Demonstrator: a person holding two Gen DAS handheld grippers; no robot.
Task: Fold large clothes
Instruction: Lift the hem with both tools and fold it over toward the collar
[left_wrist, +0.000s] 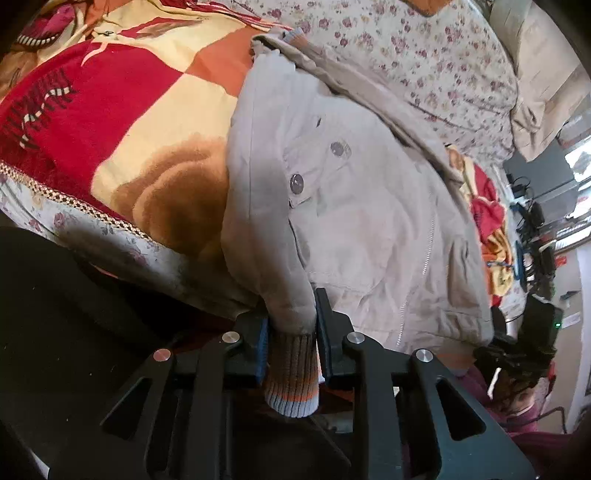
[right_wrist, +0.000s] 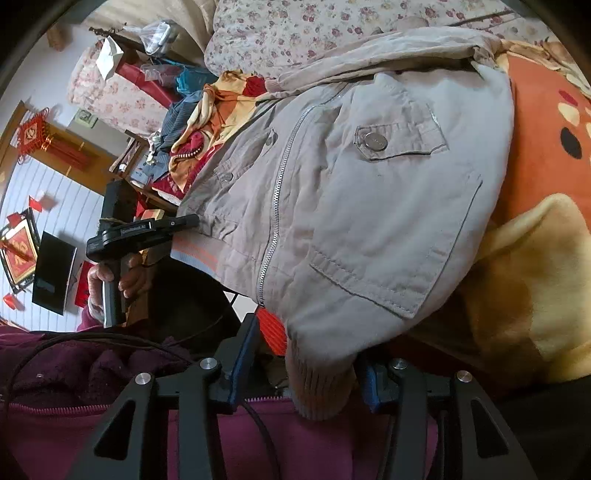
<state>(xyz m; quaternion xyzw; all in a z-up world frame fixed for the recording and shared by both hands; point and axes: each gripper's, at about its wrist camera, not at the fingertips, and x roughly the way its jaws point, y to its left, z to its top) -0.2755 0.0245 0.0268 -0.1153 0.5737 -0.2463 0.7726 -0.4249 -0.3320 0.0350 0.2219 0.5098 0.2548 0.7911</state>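
Note:
A beige zip-up jacket (left_wrist: 369, 206) with snap buttons and flap pockets lies on a bed, front side up; it also fills the right wrist view (right_wrist: 369, 192). My left gripper (left_wrist: 291, 332) is shut on the jacket's sleeve end, the striped ribbed cuff (left_wrist: 291, 384) hanging out behind the fingers. My right gripper (right_wrist: 306, 362) stands around the jacket's lower corner with its ribbed hem (right_wrist: 317, 384) between the fingers; the left finger sits apart from the cloth. The left gripper (right_wrist: 181, 223) shows in the right wrist view at the jacket's hem, held by a hand.
A red, orange and cream plush blanket (left_wrist: 122, 122) covers the bed under the jacket. A floral quilt (left_wrist: 424, 48) lies behind it. Crumpled clothes (right_wrist: 218, 122) pile beside the jacket. The person's maroon clothing (right_wrist: 295, 435) is below the right gripper.

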